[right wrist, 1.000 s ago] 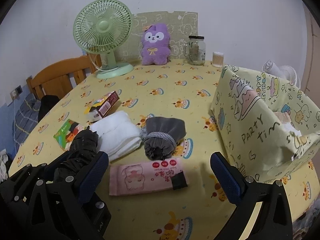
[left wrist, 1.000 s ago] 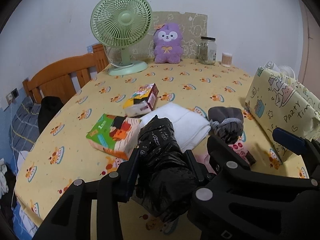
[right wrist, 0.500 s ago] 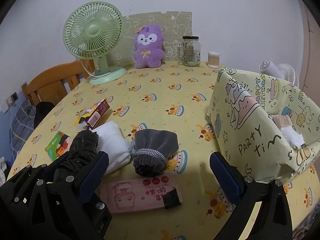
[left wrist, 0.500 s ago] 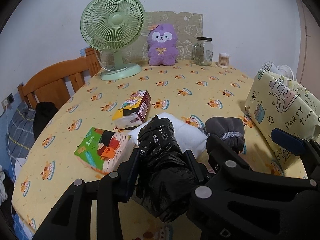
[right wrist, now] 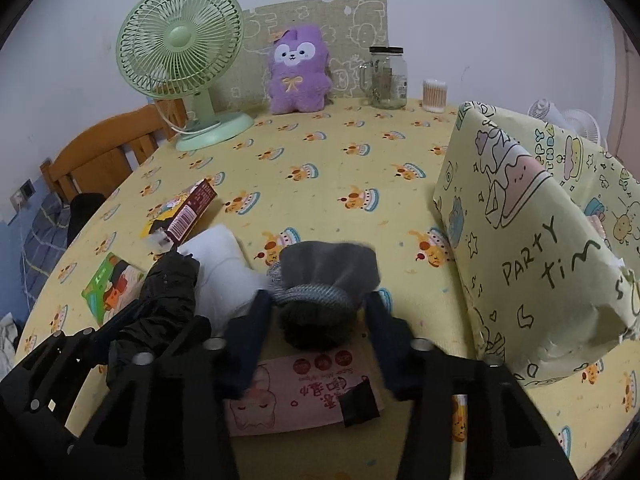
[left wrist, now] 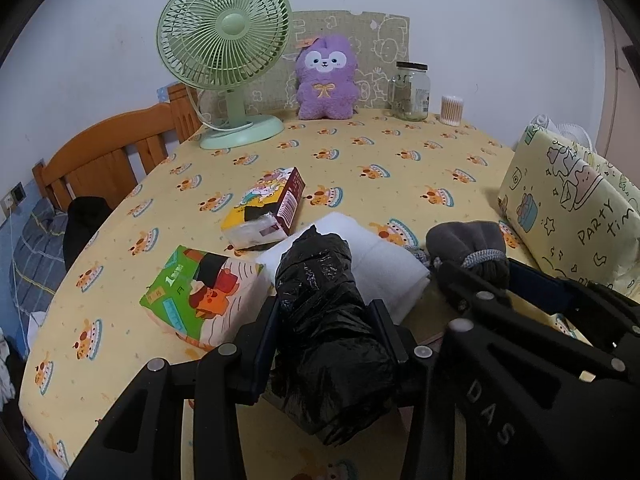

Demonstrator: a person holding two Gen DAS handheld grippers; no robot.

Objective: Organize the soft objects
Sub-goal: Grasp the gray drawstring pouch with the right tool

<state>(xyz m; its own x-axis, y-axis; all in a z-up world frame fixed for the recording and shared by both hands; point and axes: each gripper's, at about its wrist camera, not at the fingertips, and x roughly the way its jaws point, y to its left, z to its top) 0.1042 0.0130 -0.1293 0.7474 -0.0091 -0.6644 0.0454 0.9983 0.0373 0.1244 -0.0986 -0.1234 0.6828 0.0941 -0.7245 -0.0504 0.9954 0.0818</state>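
My left gripper (left wrist: 326,334) is shut on a crumpled black plastic bag (left wrist: 328,320) and holds it above the table's near edge; the bag also shows in the right wrist view (right wrist: 160,304). My right gripper (right wrist: 318,332) has closed its fingers around a grey knit pouch (right wrist: 328,280), which also shows in the left wrist view (left wrist: 468,244). A white folded cloth (left wrist: 380,264) lies between them. A pink wipes pack (right wrist: 304,392) lies under the right gripper. A green tissue pack (left wrist: 200,292) and a yellow tissue pack (left wrist: 268,208) lie at the left.
A yellow "Party Time" paper-wrapped box (right wrist: 532,232) stands at the right. A green fan (left wrist: 224,56), purple plush (left wrist: 326,76), glass jar (left wrist: 412,90) and cotton-swab tub (left wrist: 452,110) stand at the back. A wooden chair (left wrist: 104,156) is left of the table (left wrist: 360,160).
My right gripper has moved forward and closed from wide open onto the grey pouch. My left gripper keeps hold of the black bag and has shifted slightly.
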